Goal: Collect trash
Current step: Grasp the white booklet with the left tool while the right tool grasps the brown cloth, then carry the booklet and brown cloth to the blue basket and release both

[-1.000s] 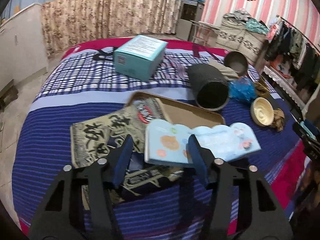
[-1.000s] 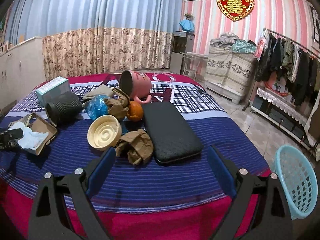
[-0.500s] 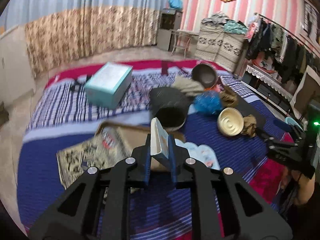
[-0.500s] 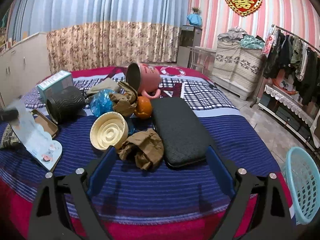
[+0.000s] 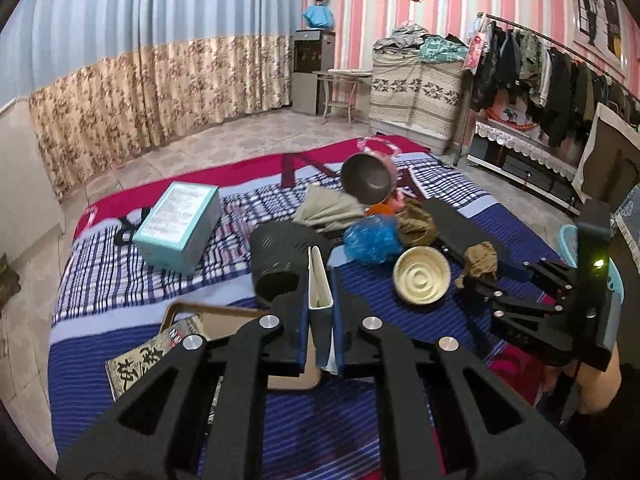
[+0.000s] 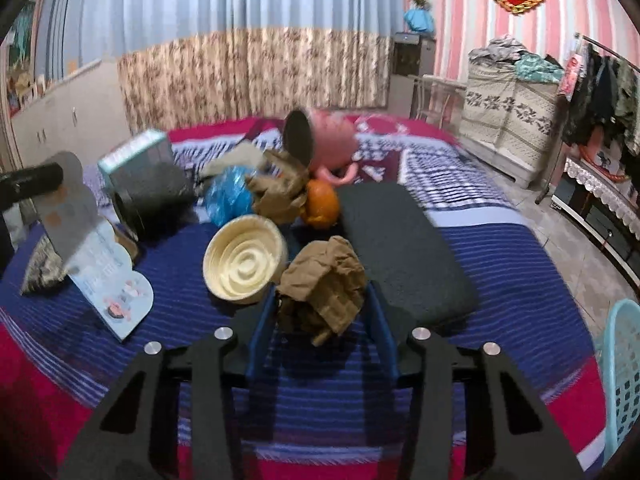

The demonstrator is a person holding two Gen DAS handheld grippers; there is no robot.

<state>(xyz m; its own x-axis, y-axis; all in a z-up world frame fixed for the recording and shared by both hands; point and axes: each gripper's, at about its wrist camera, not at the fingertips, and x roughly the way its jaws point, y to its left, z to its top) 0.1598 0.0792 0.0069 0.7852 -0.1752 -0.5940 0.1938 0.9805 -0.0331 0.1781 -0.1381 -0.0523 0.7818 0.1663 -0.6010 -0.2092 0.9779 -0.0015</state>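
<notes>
Striped blue bedding (image 6: 500, 264) spreads under both our tools, with pink-striped walls behind. Our left gripper (image 5: 320, 280) is clamped on a thin picture booklet (image 5: 320, 300), held on edge between its fingers; from the right wrist view the same booklet (image 6: 100, 264) stands up at far left with its lower corner on the bedding. Our right gripper (image 6: 322, 312) sits with its fingers either side of a crumpled brown paper wad (image 6: 324, 284), closing in on it, though we cannot tell whether the pads press it. Just ahead-left of that wad lies a cream ridged bowl (image 6: 244, 260), and to its right a black padded case (image 6: 404, 248). Far right, beyond the bed edge, stands a light-blue basket (image 6: 620, 380).
</notes>
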